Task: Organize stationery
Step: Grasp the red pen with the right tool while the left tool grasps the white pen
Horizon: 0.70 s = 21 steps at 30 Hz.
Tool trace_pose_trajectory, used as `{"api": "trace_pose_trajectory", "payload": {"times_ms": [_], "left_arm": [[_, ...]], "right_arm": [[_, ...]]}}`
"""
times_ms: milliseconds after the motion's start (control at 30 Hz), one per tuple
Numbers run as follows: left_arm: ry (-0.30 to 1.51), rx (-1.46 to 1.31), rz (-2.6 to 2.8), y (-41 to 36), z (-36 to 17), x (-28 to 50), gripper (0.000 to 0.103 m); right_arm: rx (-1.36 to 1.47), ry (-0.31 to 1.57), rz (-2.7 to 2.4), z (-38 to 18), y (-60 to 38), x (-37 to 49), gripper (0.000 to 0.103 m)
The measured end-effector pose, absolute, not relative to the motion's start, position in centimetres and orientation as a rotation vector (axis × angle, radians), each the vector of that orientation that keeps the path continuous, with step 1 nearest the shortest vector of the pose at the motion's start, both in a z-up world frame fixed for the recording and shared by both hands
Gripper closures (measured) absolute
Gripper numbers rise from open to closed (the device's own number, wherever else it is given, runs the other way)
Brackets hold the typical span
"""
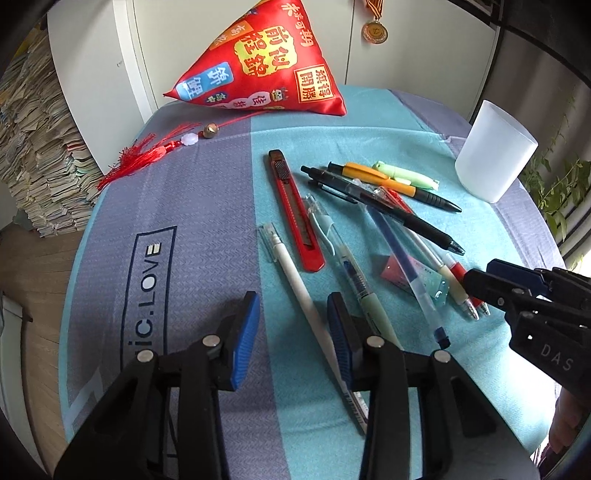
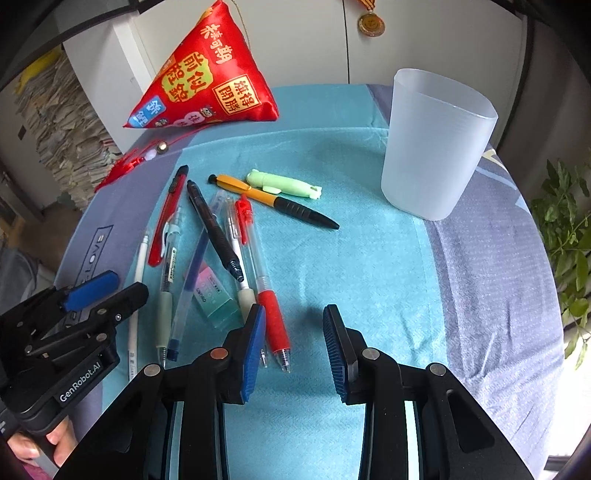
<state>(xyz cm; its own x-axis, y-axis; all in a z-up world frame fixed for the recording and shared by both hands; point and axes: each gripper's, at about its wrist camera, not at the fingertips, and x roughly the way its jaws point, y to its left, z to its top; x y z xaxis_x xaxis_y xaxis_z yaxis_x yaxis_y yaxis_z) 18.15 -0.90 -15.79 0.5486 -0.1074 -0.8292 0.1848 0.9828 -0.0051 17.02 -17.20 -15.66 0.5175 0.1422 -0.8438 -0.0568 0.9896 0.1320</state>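
Several pens lie loose on the teal cloth: a white pen (image 1: 299,284), a red box cutter (image 1: 294,210), a black pen (image 1: 384,208), an orange-black pen (image 2: 273,201), a green pen-shaped item (image 2: 284,184), a red-grip pen (image 2: 271,314) and a pastel eraser (image 2: 216,299). A frosted empty cup (image 2: 436,147) stands at the right. My left gripper (image 1: 293,332) is open over the white pen's lower part. My right gripper (image 2: 293,347) is open and empty just right of the red-grip pen's tip.
A red pyramid-shaped pouch (image 1: 266,62) with a red tassel (image 1: 147,155) sits at the table's back. A paper stack (image 1: 33,147) stands left of the table, a plant (image 2: 569,236) to the right. A medal (image 2: 371,23) hangs on the wall.
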Motion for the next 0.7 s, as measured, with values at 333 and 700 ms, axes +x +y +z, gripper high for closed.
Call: {"api": "trace_pose_trajectory", "payload": {"times_ms": [333, 700], "left_arm": [[0.975, 0.069, -0.142, -0.5, -15.9, 19.1, 0.081], [0.974, 0.061, -0.227, -0.3, -15.5, 17.9, 0.097]], "right_arm": [[-0.027, 1.008, 0.125, -15.7, -15.6, 18.7, 0.069], [0.027, 1.059, 0.171, -15.7, -17.2, 17.2, 0.092]]}}
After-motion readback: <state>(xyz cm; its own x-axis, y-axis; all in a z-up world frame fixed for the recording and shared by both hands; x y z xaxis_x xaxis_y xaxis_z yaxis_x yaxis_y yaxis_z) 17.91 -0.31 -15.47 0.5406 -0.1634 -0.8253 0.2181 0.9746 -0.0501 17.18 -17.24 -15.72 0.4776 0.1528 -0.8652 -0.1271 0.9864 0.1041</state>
